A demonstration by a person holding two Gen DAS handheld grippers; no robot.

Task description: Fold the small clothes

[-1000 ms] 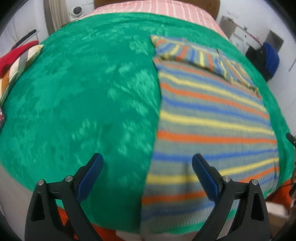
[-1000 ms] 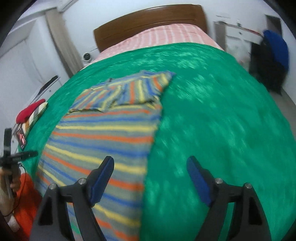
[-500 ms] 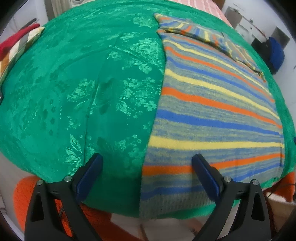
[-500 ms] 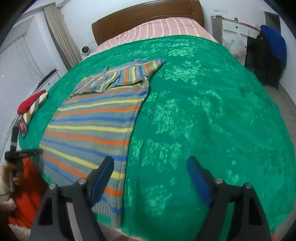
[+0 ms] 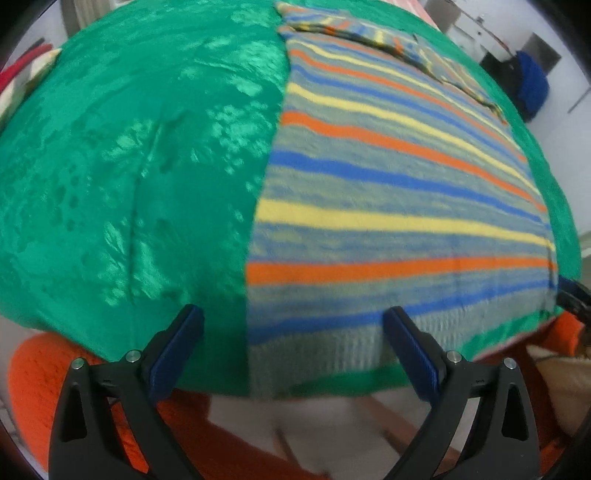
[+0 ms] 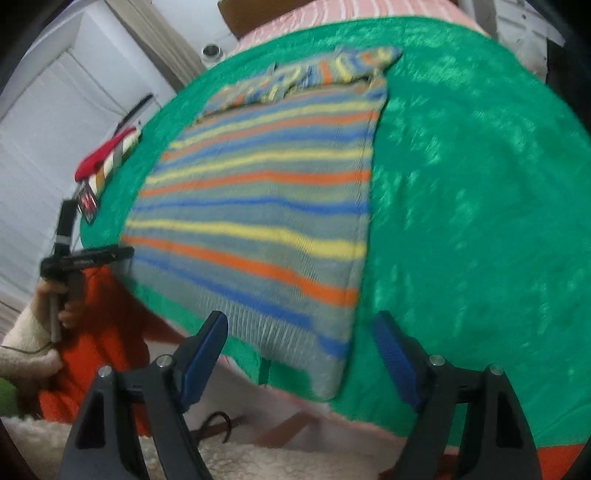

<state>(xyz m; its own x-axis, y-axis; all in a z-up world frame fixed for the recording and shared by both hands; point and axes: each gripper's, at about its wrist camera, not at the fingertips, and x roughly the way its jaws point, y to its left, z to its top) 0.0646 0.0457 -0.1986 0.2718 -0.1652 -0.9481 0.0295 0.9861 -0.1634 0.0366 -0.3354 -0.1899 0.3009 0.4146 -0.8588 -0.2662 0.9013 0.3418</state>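
Note:
A small striped knit sweater [image 5: 399, 192] in grey, blue, yellow and orange lies flat on a green bedspread [image 5: 129, 155], its sleeves folded across the far end. Its ribbed hem [image 5: 317, 350] hangs over the near bed edge. My left gripper [image 5: 293, 345] is open just above the hem's left corner, nothing between its blue pads. In the right wrist view the same sweater [image 6: 258, 206] fills the middle, and my right gripper [image 6: 301, 349] is open above the hem's right corner [image 6: 328, 373], not touching it. The left gripper's body [image 6: 88, 256] shows at the sweater's left side, held by a hand.
A folded red and striped garment [image 6: 107, 155] lies at the bedspread's left edge. A wooden headboard and pink striped sheet [image 6: 332, 14] are at the far end. Orange trousers [image 5: 40, 387] stand against the near bed edge. Dark and blue bags [image 5: 528, 88] sit on the floor, right.
Both grippers have come down and back toward the near bed edge, tilting more steeply, so the sweater's hem now sits between their fingers. Jaws stayed open.

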